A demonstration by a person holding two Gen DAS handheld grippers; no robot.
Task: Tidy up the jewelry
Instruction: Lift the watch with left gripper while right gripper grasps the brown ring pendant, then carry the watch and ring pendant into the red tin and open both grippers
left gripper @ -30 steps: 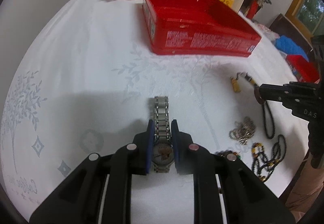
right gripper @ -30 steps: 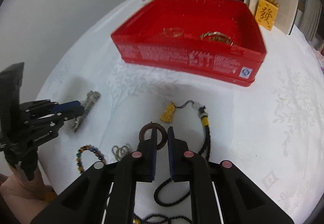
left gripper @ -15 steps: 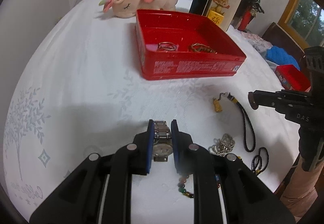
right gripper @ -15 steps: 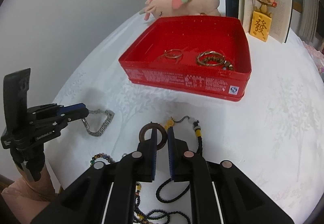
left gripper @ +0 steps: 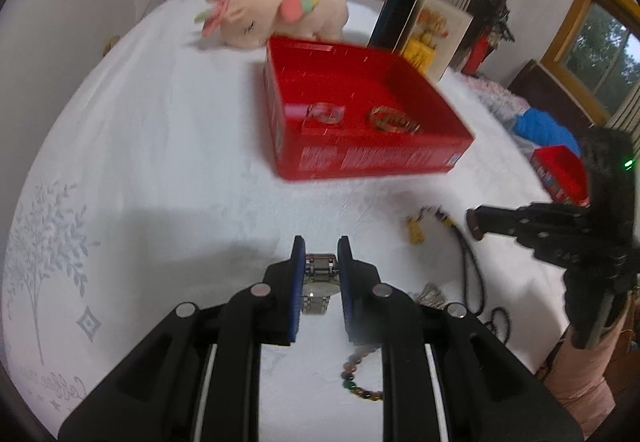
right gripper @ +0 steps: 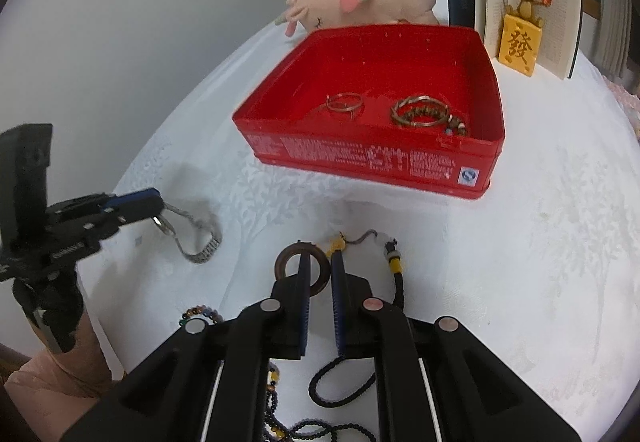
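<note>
Watch point(left gripper: 318, 278) first: it sits clamped by its case between my left gripper point(left gripper: 320, 274) pads, the metal band hanging in a loop beneath, as the right wrist view shows it point(right gripper: 196, 234) clear of the white tablecloth point(left gripper: 160, 146). To do this well I should carry it high enough for that dangling band to clear the near wall of the red box point(right gripper: 372, 162), then lower it onto bare floor beside the two bangles point(right gripper: 424, 112) lying inside, and only then let go. My right gripper point(right gripper: 318, 274) is closed narrow on a dark wooden ring point(right gripper: 302, 266), whose black cord point(right gripper: 398, 282) trails over the cloth with a yellow charm; I judge it should wait or lift slowly, so the cord does not drag the bead strings nearby. Both my grippers point steeply down toward the table, left one to the left of the box's near corner, right one in front of its near wall.
</note>
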